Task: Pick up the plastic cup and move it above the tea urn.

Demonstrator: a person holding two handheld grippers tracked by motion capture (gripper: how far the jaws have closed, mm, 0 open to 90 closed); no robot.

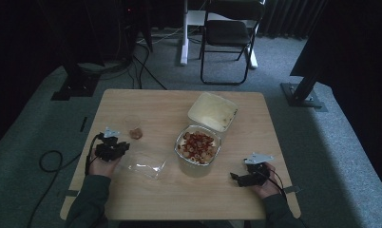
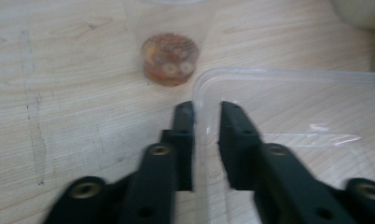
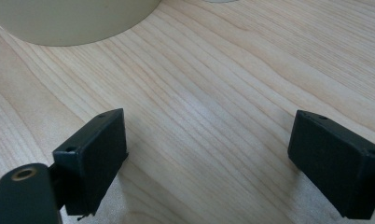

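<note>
My left claw [image 2: 206, 140] pinches the clear tray's [image 2: 288, 107] rim near the surface's left edge; right claw [image 3: 209, 158] wide; glass bowl [image 1: 197, 145] holds fruit

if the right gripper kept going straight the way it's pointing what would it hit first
Probably the glass bowl of food: the right gripper, jaws open over bare table, points left toward it, and the pale round base ahead seems to be that bowl; depth is unclear.
</note>
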